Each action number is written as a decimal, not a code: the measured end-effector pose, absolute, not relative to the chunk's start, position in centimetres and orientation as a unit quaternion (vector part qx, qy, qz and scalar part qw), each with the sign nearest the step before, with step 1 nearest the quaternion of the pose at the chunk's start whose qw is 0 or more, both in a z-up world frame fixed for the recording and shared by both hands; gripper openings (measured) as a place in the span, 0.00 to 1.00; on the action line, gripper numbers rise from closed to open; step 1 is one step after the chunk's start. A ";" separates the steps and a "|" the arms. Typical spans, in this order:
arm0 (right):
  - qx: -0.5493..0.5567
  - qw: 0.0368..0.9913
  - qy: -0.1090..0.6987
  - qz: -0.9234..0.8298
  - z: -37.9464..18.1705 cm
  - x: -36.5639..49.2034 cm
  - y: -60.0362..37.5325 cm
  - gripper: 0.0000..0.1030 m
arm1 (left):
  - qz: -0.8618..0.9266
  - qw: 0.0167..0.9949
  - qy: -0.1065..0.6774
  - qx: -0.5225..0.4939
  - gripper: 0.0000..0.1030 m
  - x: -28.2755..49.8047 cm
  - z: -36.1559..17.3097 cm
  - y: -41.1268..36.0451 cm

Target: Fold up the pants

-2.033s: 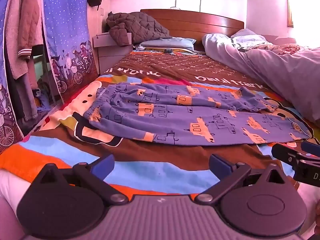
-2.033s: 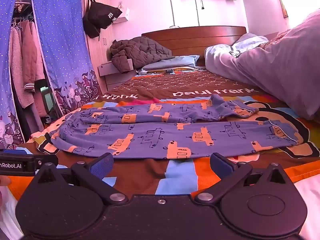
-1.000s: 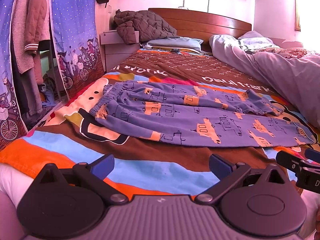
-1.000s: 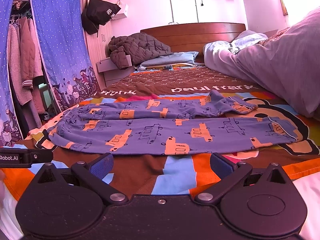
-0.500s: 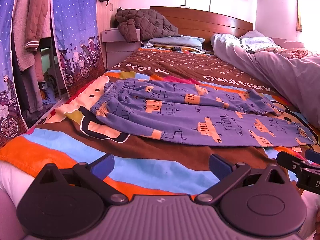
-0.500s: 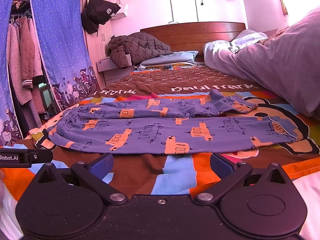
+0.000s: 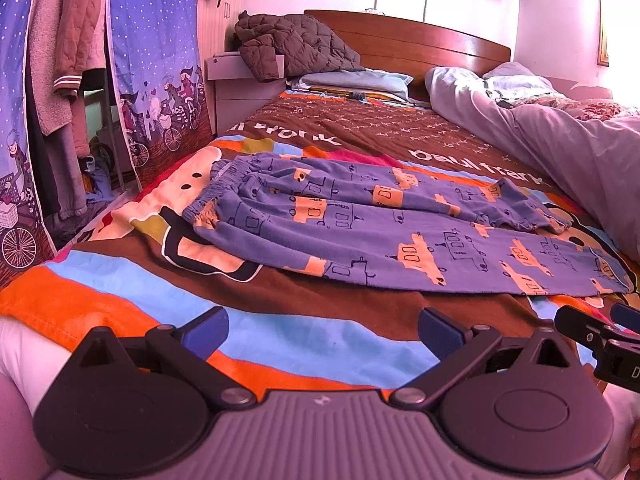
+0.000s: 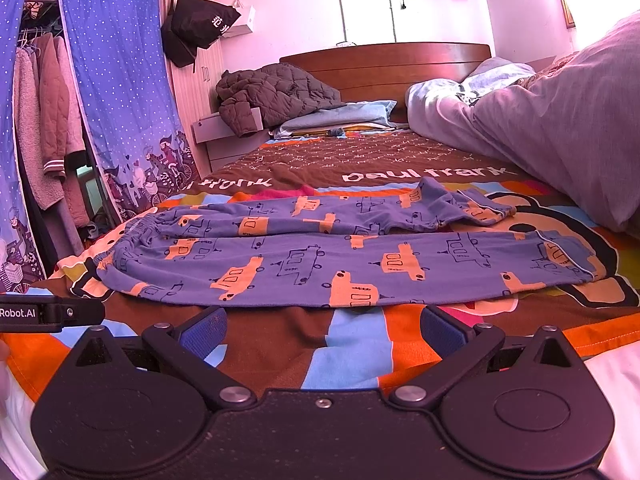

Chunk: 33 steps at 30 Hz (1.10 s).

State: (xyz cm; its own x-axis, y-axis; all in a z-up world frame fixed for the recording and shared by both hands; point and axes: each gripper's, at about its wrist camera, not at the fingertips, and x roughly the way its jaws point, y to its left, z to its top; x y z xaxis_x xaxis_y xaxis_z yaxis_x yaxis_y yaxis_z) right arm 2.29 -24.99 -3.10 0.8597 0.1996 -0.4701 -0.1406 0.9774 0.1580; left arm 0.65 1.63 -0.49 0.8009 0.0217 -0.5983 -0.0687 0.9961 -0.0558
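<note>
Blue pants (image 7: 400,232) with orange car prints lie flat across the striped bedspread (image 7: 280,320), waistband to the left, both legs stretched to the right, the far leg a little crumpled at its cuff. In the right wrist view the same pants (image 8: 340,256) fill the middle. My left gripper (image 7: 323,330) hovers open over the near edge of the bed, short of the pants and holding nothing. My right gripper (image 8: 323,328) is open too, just short of the pants' near hem, empty. Each gripper's tip shows at the side of the other's view.
A heaped grey duvet (image 7: 560,140) lies along the right side of the bed. A brown quilted jacket (image 7: 292,46) and a pillow (image 7: 352,80) rest by the wooden headboard (image 7: 420,40). A blue curtain (image 7: 156,60) and hanging clothes (image 7: 64,52) stand to the left.
Both grippers have drifted slightly closer to the pants and the left view has turned a little left. The pants have not moved; both grippers stay open.
</note>
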 end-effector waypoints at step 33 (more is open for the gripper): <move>0.066 0.967 0.242 0.051 -3.0 1.8 -26.1 0.99 | -0.020 0.931 0.346 -0.113 0.99 2.2 -1.1 2.6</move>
